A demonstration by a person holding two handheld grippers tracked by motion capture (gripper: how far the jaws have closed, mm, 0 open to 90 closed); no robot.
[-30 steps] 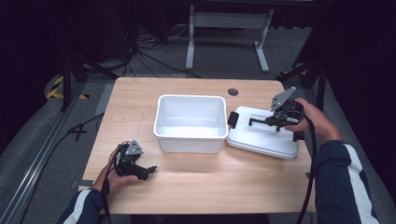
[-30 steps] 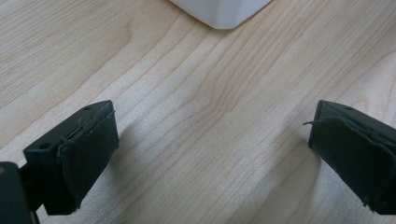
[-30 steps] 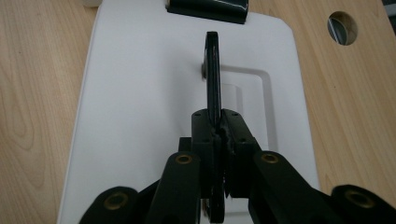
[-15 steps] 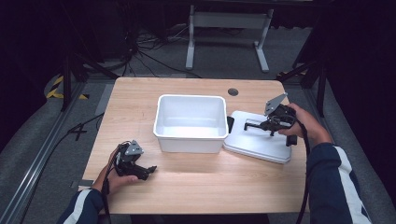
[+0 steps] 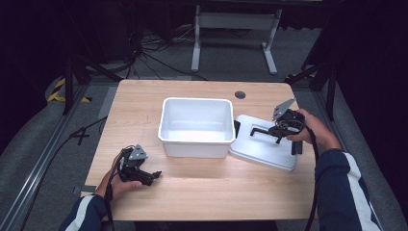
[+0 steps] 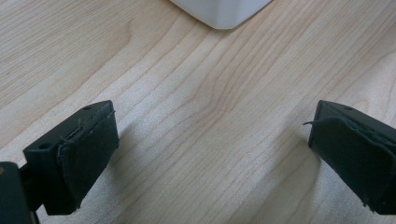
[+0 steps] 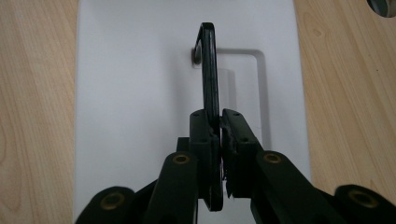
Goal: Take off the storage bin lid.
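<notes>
Since a second ago the right gripper (image 5: 275,131) has lowered the lid (image 5: 262,149) to the table (image 5: 202,192) beside the tub (image 5: 195,126), jaws clamped on its black handle (image 7: 210,79). Lift level, centring over the tub; the left gripper (image 5: 150,176) rests wide open, empty.

Left gripper view: white bin (image 6: 219,11) cut off by the top edge at 12 o'clock, one rounded corner visible. Right gripper view: lid handle (image 7: 210,79) disappears between the right gripper (image 7: 220,140) pads toward 6 o'clock; table hole (image 7: 385,5) clipped at 1 o'clock. High view: lid (image 5: 262,149) left edge is hidden behind the bin wall at 9 o'clock.
</notes>
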